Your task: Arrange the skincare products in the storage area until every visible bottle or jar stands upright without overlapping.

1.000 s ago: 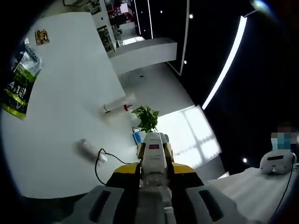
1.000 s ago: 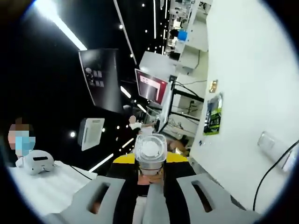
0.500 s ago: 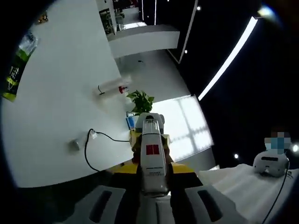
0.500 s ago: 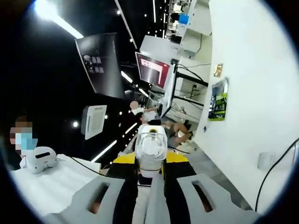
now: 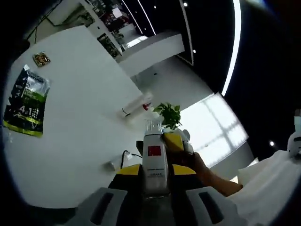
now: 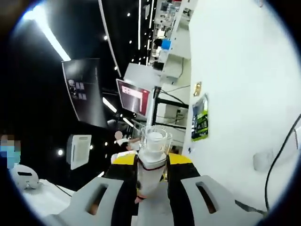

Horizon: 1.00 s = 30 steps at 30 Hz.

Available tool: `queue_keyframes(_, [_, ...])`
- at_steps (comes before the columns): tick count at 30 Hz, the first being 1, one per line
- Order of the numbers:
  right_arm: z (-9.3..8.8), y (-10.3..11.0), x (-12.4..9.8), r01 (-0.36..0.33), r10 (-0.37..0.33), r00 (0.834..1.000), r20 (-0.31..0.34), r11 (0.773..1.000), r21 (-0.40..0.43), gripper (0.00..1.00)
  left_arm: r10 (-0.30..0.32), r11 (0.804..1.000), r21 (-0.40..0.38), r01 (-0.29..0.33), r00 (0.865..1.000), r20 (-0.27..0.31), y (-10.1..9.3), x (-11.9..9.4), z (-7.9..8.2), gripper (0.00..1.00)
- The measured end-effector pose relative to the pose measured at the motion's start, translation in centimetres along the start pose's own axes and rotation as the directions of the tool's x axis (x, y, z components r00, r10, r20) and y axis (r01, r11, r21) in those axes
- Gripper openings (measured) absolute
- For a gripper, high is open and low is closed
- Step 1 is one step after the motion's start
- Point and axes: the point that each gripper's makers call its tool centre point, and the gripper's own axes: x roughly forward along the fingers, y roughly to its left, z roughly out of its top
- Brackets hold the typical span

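My left gripper (image 5: 155, 173) is shut on a white bottle (image 5: 155, 160) with a red square label. The bottle stands up between the yellow-tipped jaws with its clear top pointing away. Another gripper's yellow tip (image 5: 176, 141) sits close by the bottle's upper right, and a person's hand (image 5: 209, 175) is behind it. In the right gripper view, my right gripper (image 6: 151, 165) is shut on a white bottle with a clear cap (image 6: 153, 151), held upright in the jaws. Both grippers are raised and face a white wall, not a storage surface.
On the white wall (image 5: 80, 108) are a green poster (image 5: 26, 102), a socket with a black cable (image 5: 123, 159) and a potted plant (image 5: 168, 113). The right gripper view has the same poster (image 6: 200, 120), a red screen (image 6: 135, 96) and a white headset (image 6: 21, 175) on white cloth.
Both cameras have swung, so the room has shifted in each view. Each bottle stays gripped. The other gripper's yellow tip and a hand have come in beside the left bottle.
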Motion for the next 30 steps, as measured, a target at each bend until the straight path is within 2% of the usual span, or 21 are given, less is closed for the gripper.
queue_keyframes(1, [-0.2, -0.1, 0.1, 0.006, -0.006, 1.0, 0.004, 1.0, 0.003, 0.22, 0.031, 0.999, 0.039, -0.031, 1.0, -0.001, 0.3, 0.1, -0.1, 0.22])
queue_keyframes(2, [-0.3, -0.1, 0.1, 0.009, -0.009, 1.0, 0.01, 1.0, 0.003, 0.22, 0.038, 0.998, 0.054, -0.037, 0.999, -0.003, 0.3, 0.1, -0.2, 0.22])
queue_keyframes(4, [-0.4, -0.4, 0.2, 0.036, -0.036, 0.999, 0.021, 0.999, 0.0, 0.22, 0.089, 0.985, 0.148, -0.087, 0.996, -0.007, 0.6, 0.2, -0.4, 0.22])
queue_keyframes(7, [-0.5, -0.8, 0.1, 0.062, -0.062, 0.998, 0.027, 0.998, 0.002, 0.23, 0.153, 0.952, 0.269, -0.143, 0.988, -0.015, 0.9, 0.4, -0.9, 0.22])
queue_keyframes(8, [-0.5, -0.9, 0.1, 0.072, -0.072, 0.997, 0.03, 0.997, 0.001, 0.23, 0.173, 0.939, 0.304, -0.161, 0.985, -0.014, 1.1, 0.4, -1.0, 0.22])
queue_keyframes(9, [-0.6, -1.2, 0.1, 0.094, -0.094, 0.995, 0.024, 0.995, -0.018, 0.23, 0.201, 0.912, 0.369, -0.178, 0.979, -0.027, 1.2, 0.5, -1.3, 0.22])
queue_keyframes(12, [-0.8, -1.6, 0.0, 0.127, -0.126, 0.992, 0.013, 0.991, -0.048, 0.22, 0.27, 0.841, 0.496, -0.217, 0.962, -0.036, 1.7, 0.7, -2.1, 0.22])
queue_keyframes(14, [-0.9, -1.7, -0.2, 0.13, -0.13, 0.991, 0.006, 0.99, -0.06, 0.21, 0.287, 0.816, 0.533, -0.225, 0.957, -0.036, 1.9, 0.7, -2.4, 0.22])
queue_keyframes(18, [-1.2, -1.2, -0.6, 0.111, -0.112, 0.993, -0.02, 0.991, -0.079, 0.2, 0.267, 0.827, 0.525, -0.202, 0.962, -0.05, 1.7, 0.7, -2.6, 0.22])
queue_keyframes(22, [-1.6, -1.1, -0.8, 0.1, -0.11, 0.992, -0.061, 0.985, -0.143, 0.19, 0.258, 0.838, 0.516, -0.179, 0.963, -0.085, 1.8, 0.8, -3.1, 0.23])
queue_keyframes(23, [-1.6, -1.0, -0.9, 0.095, -0.106, 0.992, -0.067, 0.983, -0.154, 0.19, 0.244, 0.847, 0.506, -0.164, 0.965, -0.097, 1.7, 0.9, -3.3, 0.23])
queue_keyframes(24, [-1.8, -0.9, -1.1, 0.082, -0.1, 0.991, -0.091, 0.979, -0.186, 0.19, 0.217, 0.881, 0.452, -0.141, 0.969, -0.122, 1.3, 0.9, -3.7, 0.23])
queue_keyframes(26, [-1.8, -0.4, -1.2, 0.056, -0.081, 0.991, -0.108, 0.976, -0.211, 0.19, 0.195, 0.888, 0.443, -0.121, 0.973, -0.126, 1.1, 0.9, -3.5, 0.24])
queue_keyframes(29, [-2.4, 0.0, -1.6, 0.024, -0.074, 0.983, -0.168, 0.959, -0.283, 0.19, 0.113, 0.949, 0.31, -0.051, 0.976, -0.187, 0.2, 1.2, -4.4, 0.24])
queue_keyframes(30, [-2.7, 0.4, -1.7, 0.0, -0.063, 0.979, -0.195, 0.951, -0.308, 0.19, 0.086, 0.961, 0.274, -0.028, 0.975, -0.203, 0.0, 1.2, -4.6, 0.24])
